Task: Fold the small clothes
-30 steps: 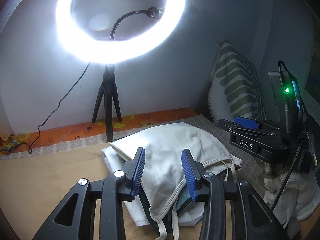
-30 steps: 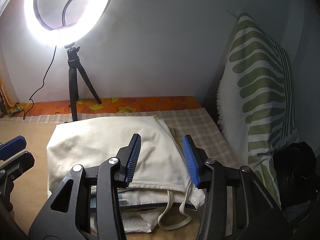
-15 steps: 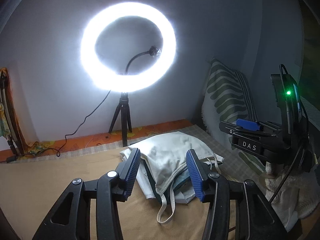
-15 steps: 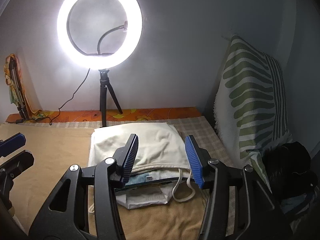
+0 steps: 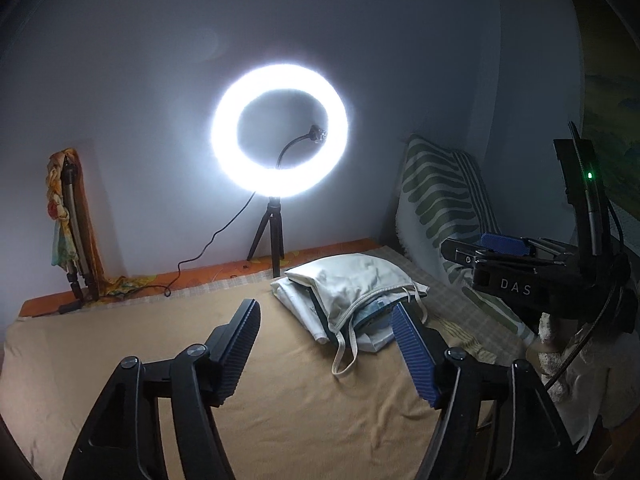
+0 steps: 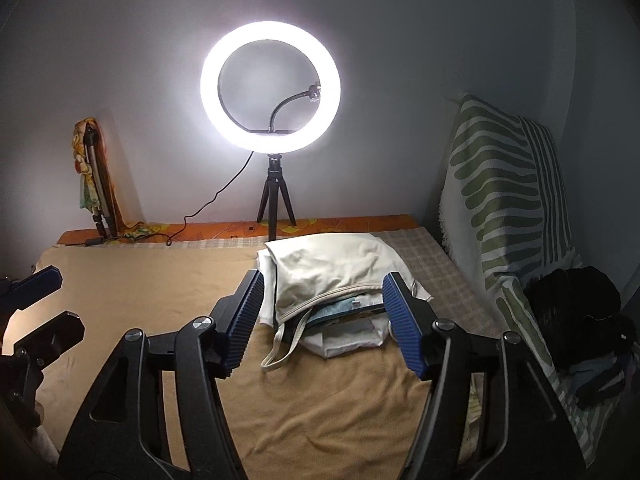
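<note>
A cream cloth pile [image 6: 332, 276], soft and creased, is lying folded on the tan blanket [image 6: 160, 292], straps trailing toward the cameras. Left gripper [image 5: 324, 344] and right gripper [image 6: 322, 316] are hanging above it, ribbed jaws having just been opening, wide and empty.

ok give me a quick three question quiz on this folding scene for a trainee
1. True or false: the left gripper is clamped on cloth.
2. What lies on top of the folded pile? A) cream garment B) red towel C) black sock
3. What stands lit behind the pile?

Key: 1. false, both it and the right gripper are open and empty, fingers having just spread. 2. A, the cream garment. 3. The ring light on its tripod.
</note>
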{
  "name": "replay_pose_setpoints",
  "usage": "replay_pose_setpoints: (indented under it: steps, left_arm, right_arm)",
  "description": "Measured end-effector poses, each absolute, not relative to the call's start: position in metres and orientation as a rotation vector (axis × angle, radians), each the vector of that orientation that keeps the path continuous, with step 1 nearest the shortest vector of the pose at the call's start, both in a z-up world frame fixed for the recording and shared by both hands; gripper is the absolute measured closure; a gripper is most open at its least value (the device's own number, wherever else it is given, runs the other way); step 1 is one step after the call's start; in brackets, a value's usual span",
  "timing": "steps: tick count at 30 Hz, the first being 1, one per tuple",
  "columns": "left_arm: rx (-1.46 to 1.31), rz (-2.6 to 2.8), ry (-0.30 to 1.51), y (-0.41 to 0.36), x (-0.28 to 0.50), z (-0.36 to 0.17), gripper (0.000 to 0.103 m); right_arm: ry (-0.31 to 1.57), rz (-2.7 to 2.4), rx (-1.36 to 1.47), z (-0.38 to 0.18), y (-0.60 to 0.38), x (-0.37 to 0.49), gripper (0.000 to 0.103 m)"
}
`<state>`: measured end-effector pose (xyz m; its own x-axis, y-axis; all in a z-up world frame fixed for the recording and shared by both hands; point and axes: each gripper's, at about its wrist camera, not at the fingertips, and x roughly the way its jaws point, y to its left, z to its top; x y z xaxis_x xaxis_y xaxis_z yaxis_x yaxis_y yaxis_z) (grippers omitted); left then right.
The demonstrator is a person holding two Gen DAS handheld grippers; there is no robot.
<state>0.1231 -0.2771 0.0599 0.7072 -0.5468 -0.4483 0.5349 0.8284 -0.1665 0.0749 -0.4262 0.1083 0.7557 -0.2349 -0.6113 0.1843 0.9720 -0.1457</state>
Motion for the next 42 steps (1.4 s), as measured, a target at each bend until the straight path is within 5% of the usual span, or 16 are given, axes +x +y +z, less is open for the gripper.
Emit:
replay_pose_setpoints:
  steps: [10, 22, 42]
  left_arm:
    - [0.017, -0.574, 0.47, -0.224, 0.064, 0.051, 0.001]
    - [0.085, -0.517, 0.474, -0.184, 0.036, 0.021, 0.0]
    - [0.153, -0.441, 0.573, -0.179, 0.048, -0.021, 0.0]
  right_arm:
    - [0.651, -0.241, -0.088, 0.096, -0.376, 0.007, 0.014]
    - [0.609, -0.285, -0.022, 0.063, -0.346, -0.032, 0.0]
    - [0.618, -0.29, 0.004, 0.016, -0.335, -0.027, 0.0]
